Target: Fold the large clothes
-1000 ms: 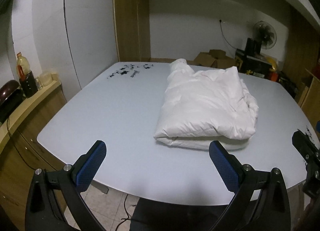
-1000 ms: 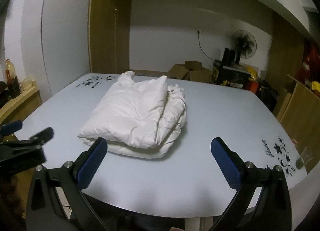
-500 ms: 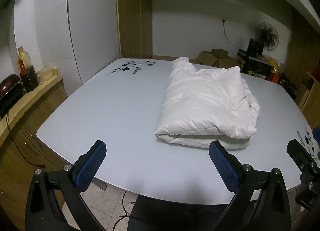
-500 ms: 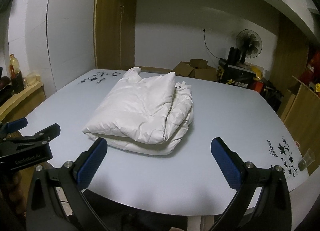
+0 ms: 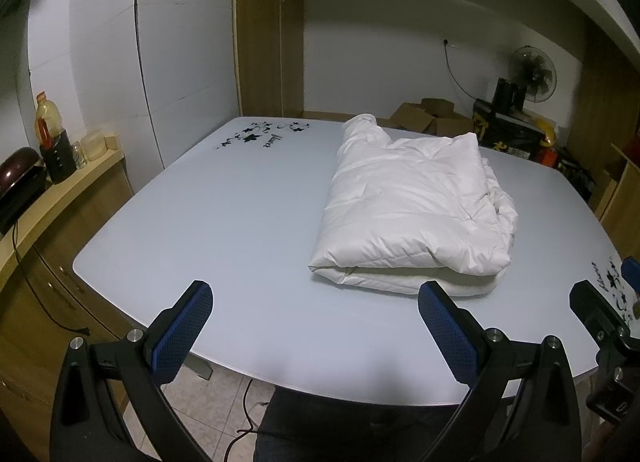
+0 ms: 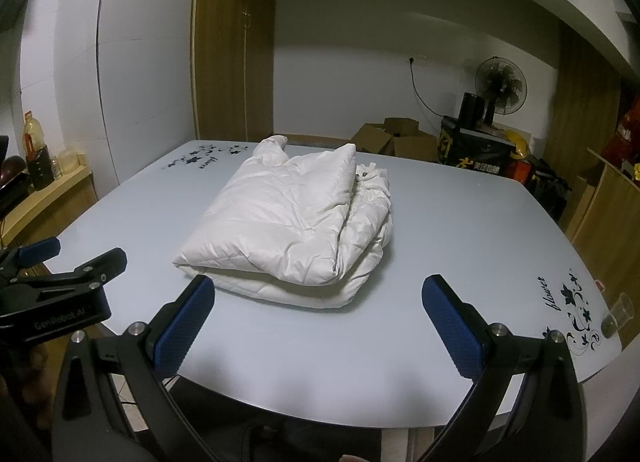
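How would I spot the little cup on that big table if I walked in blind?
Find the large pale grey table holding the folded white padded garment. Go to its near right corner with the black flower print. The small clear plastic cup stands beside it, the only see-through thing on the table.

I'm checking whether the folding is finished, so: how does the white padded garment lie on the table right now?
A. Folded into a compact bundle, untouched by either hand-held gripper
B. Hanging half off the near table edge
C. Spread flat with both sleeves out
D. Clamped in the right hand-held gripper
A: the white padded garment sits folded in layers on the table, while the left hand-held gripper and right hand-held gripper are both open, short of it.
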Available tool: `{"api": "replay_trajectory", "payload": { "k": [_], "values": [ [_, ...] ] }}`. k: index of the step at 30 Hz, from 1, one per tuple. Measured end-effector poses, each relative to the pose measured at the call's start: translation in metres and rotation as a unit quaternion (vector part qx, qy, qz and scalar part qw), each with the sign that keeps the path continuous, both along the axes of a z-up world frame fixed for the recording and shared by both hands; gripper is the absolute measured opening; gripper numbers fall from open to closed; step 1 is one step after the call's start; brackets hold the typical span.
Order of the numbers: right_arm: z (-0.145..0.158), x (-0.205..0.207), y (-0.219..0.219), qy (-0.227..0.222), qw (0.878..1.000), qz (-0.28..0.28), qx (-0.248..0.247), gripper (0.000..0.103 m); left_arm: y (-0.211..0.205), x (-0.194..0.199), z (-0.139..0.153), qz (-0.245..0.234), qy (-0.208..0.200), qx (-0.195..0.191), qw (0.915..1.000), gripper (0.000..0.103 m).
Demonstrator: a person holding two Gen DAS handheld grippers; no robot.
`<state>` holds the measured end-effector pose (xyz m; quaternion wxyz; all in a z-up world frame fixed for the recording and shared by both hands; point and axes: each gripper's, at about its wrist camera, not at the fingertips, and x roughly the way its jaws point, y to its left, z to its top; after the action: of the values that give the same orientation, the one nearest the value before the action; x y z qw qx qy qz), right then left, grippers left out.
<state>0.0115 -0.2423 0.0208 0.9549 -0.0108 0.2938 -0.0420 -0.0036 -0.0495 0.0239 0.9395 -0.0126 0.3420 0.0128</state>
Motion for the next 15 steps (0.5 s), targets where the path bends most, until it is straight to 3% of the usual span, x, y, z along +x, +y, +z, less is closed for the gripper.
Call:
{"api": "replay_trajectory", "payload": {
  "k": [15],
  "values": [
    [0.0012, -0.003, 0.0049, 0.004, 1.0, -0.004, 0.003, 0.103, -0.0037, -0.0035, -0.0007, -0.002, 0.003, 0.002, 1.0, 0.103]
  ]
}}
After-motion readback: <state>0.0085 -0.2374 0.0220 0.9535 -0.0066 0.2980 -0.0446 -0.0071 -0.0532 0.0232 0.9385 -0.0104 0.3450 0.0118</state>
